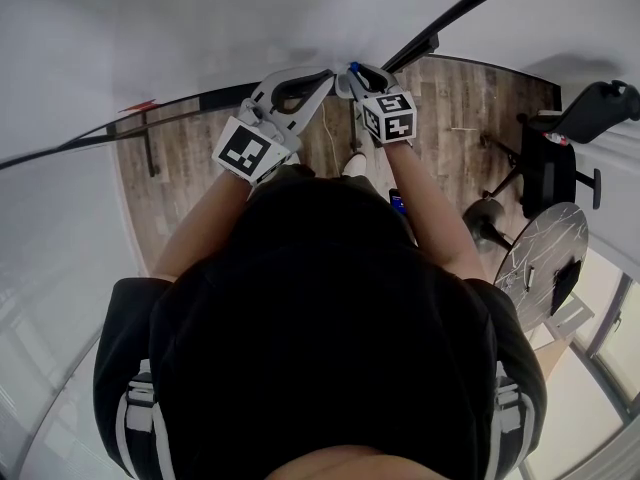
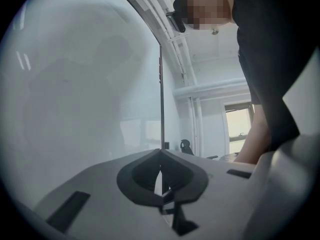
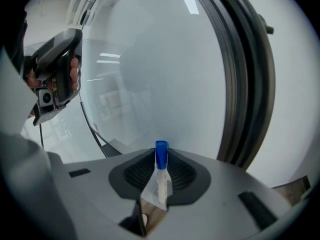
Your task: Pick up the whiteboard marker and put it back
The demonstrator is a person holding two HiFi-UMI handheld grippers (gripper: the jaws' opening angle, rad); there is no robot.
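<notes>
Both tongs were lifted close to the whiteboard (image 1: 200,28), which filled the top of the head view. Its dark frame (image 1: 470,8) ran slantwise at the upper R, and in the right gripper view the same frame stood as a thick dark band just R of the jaws. To the L of that band there was only bare board surface. Below the hands lay the wooden floor (image 1: 190,168). The office chair (image 1: 555,158) and the round table (image 1: 545,253) stood at the R side, well apart from both tongs.

The left gripper (image 2: 161,151) was clenched, jaw tips together and nothing btw them. The right gripper (image 1: 355,71) was grasping the whiteboard marker (image 3: 161,176) btw its pads.

The person's head and shoulders covered the middle and bottom of the head view, so the floor right under the hands was hidden. In that view the marker was only a small blue spot at the R tips. The two grippers' tips were just beside each other; if they touched, I could not tell. The marker's near end was cut off behind the jaw base.

The marker's long axis ran along the R jaws, approx. upright in the right gripper view. The blue cap (image 3: 161,153) pointed away from the camera, past the tips and toward the board, w/ the white barrel nearer.
</notes>
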